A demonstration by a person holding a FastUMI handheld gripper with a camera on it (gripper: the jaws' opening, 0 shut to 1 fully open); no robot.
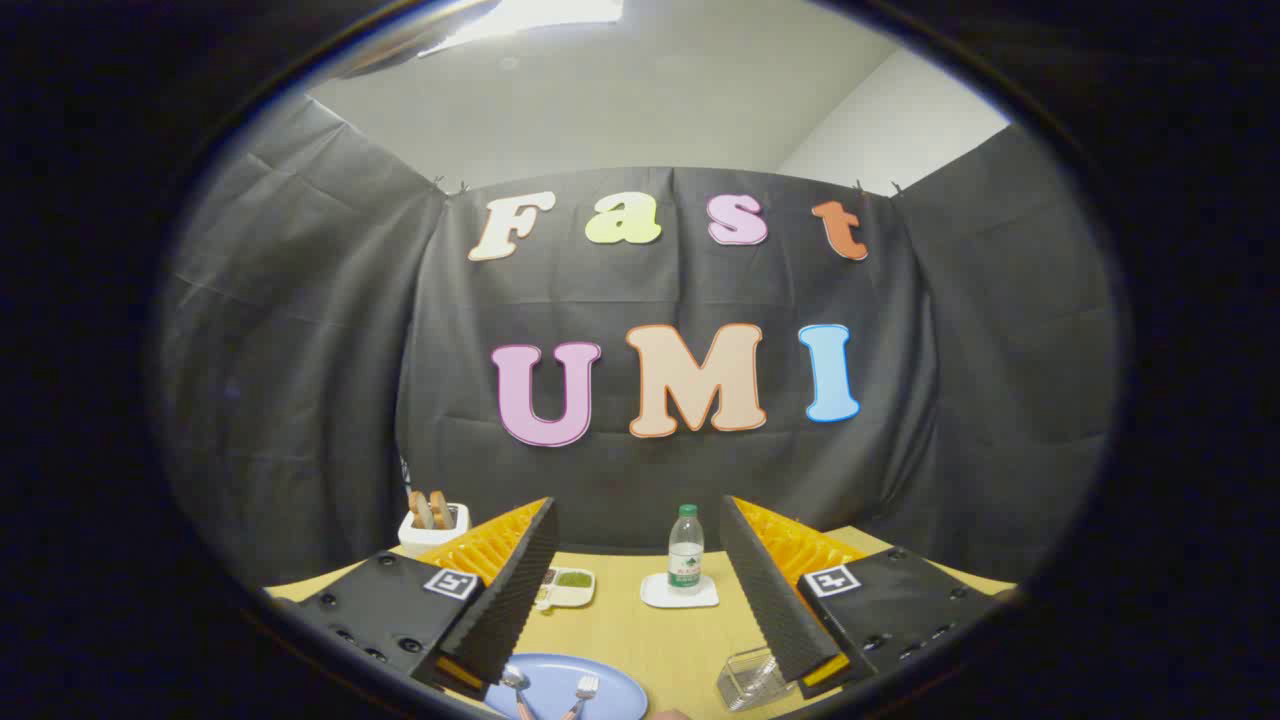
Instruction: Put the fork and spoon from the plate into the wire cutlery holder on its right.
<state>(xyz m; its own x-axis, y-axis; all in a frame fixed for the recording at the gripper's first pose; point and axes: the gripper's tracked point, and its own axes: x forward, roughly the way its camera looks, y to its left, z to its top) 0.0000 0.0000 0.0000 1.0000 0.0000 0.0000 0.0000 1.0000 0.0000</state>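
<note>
Wooden table (640, 630) carries the blue plate (610, 690), cut off at its near edge, with spoon (516, 685) and fork (583, 690) on it – handles run out of sight. Gripper (640, 590) fingers spread wide, holding nothing; right finger (775, 600) overlaps the wire cutlery holder (750, 680), right of the plate. Beyond: water bottle (685, 550) on a white coaster (680, 592) – label unreadable – small dish (568, 585), white toaster (433, 522).

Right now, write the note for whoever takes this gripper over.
Gripper: open, fingers wide apart, holding nothing, above the table.
Blue plate: just below the fingers, spoon and fork both lying on it.
Wire cutlery holder: right of the plate, by the right finger; nothing seen in it.
Done: nothing moved yet.
Left: pick up fork and spoon, drop each into the holder.
</note>
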